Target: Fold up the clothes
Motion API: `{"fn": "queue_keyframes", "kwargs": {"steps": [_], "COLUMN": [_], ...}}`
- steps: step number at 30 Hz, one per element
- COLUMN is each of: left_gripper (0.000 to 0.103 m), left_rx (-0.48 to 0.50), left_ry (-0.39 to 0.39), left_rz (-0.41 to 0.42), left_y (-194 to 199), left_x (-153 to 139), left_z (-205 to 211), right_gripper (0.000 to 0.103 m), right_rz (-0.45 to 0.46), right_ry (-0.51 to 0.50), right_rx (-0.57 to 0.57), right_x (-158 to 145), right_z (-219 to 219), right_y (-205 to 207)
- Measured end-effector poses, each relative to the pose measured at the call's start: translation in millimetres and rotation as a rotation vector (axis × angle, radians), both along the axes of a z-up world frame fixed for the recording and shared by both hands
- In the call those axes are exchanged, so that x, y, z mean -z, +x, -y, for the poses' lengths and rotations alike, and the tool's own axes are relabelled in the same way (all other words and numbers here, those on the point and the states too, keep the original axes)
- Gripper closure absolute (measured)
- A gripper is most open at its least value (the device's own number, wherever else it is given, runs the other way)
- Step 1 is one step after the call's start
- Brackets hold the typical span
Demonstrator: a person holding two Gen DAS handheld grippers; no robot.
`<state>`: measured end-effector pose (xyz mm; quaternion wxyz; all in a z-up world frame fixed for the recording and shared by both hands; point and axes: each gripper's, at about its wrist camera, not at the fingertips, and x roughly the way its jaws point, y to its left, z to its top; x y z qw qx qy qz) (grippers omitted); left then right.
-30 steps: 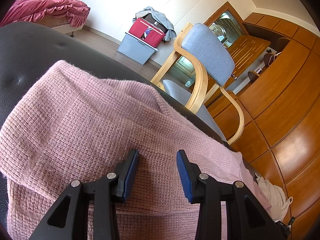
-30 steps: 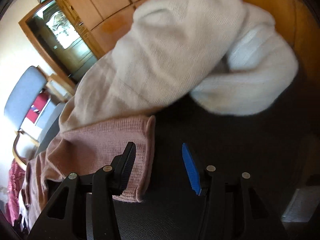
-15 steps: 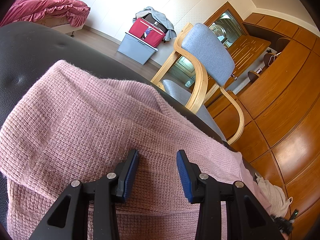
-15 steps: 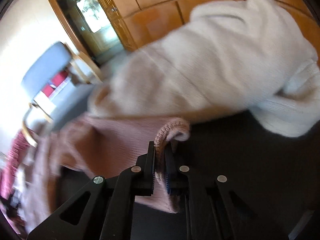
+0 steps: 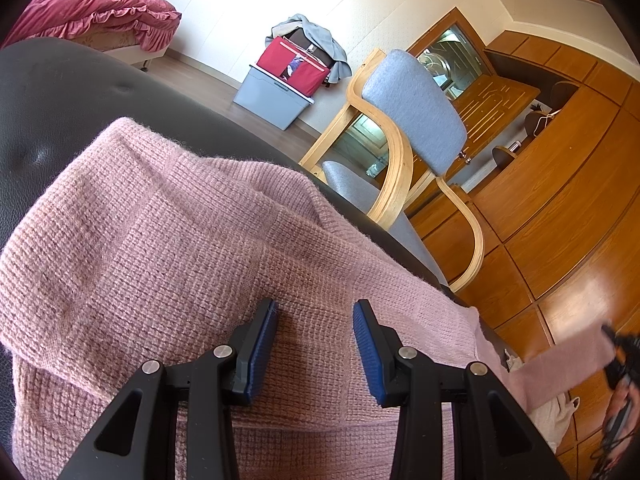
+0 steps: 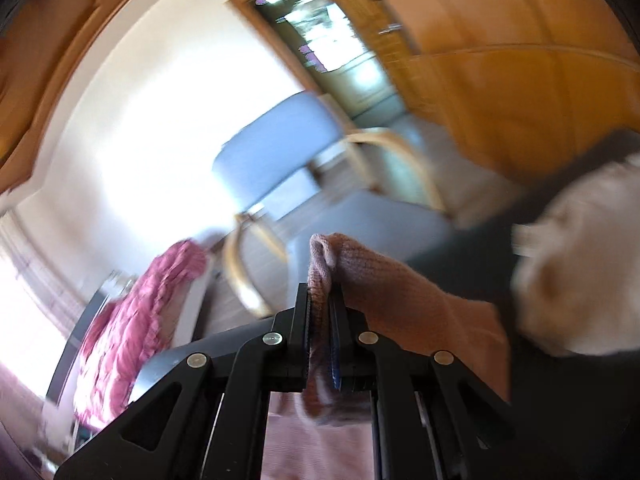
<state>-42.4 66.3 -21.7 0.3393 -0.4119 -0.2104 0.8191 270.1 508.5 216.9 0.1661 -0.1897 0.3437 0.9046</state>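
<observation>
A pink knit sweater (image 5: 168, 248) lies spread on a black leather surface (image 5: 60, 92). My left gripper (image 5: 314, 320) rests over the sweater's body, open, with the knit under its blue pads and nothing pinched. My right gripper (image 6: 320, 308) is shut on the sweater's sleeve cuff (image 6: 324, 256) and holds it up in the air; this view is blurred. In the left wrist view the lifted sleeve (image 5: 560, 364) stretches to the right edge, where the right gripper (image 5: 618, 356) and a hand show as a blur.
A white sweater (image 6: 580, 272) lies heaped on the black surface to the right of the sleeve. Beyond the edge stand a grey chair with a wooden frame (image 5: 412, 108), a grey bin with a red bag (image 5: 276, 96), a bed with a red cover (image 5: 92, 12) and wooden cabinets (image 5: 560, 200).
My right gripper closed on the pink cuff and swung up and away from the white sweater, pulling the sleeve into the air. The left gripper stayed still.
</observation>
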Motion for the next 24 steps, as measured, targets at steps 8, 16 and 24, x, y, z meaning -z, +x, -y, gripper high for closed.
{"fn": "queue_keyframes", "kwargs": {"steps": [8, 16, 24], "left_gripper": [0.064, 0.063, 0.063], "left_rx": [0.001, 0.002, 0.005], "left_ry": [0.016, 0.027, 0.043], "left_rz": [0.003, 0.004, 0.007], "left_y": [0.9, -0.4, -0.4], "left_x": [1.6, 3.9, 4.8], "left_z": [1.2, 4.8, 7.6], "right_gripper": [0.095, 0.095, 0.091], "right_rz": [0.047, 0.158, 0.338], "right_ry": [0.046, 0.020, -0.019], "right_rx": [-0.237, -0.393, -0.546], "right_x": [-7.6, 52.5, 128.9], "right_z": [92.5, 155.2, 204.0], "right_y": [-121.7, -212.7, -254.7]}}
